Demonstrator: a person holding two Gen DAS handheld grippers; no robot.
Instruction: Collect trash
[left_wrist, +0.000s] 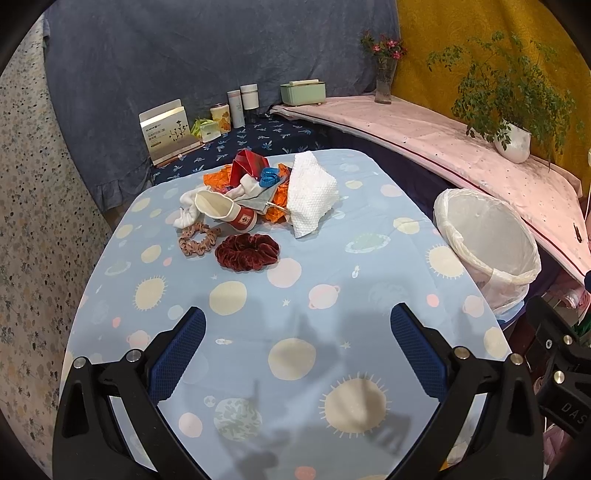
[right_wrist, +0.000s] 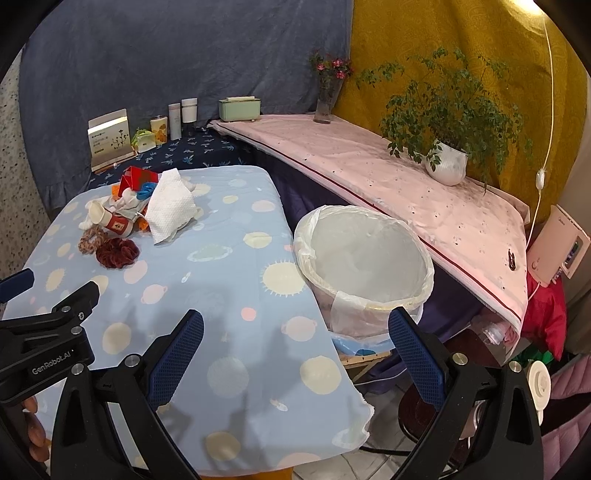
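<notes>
Left wrist view, two scrunchies (left_wrist: 229, 245), one bin (left_wrist: 487, 242), left gripper (left_wrist: 297, 354) and right gripper (right_wrist: 295, 354) both agape.

Tablecloth (left_wrist: 369, 236), pale blue, printed with cream suns and pink planets. Near its far edge: white dimpled paper towel (left_wrist: 312, 195), orange wrapper (left_wrist: 218, 180), dark red velvet scrunchie (left_wrist: 246, 252), pink patterned scrunchie (left_wrist: 197, 239). Bin liner (right_wrist: 364, 254), translucent white. Gripper pads (left_wrist: 177, 356), blue, textured.
</notes>
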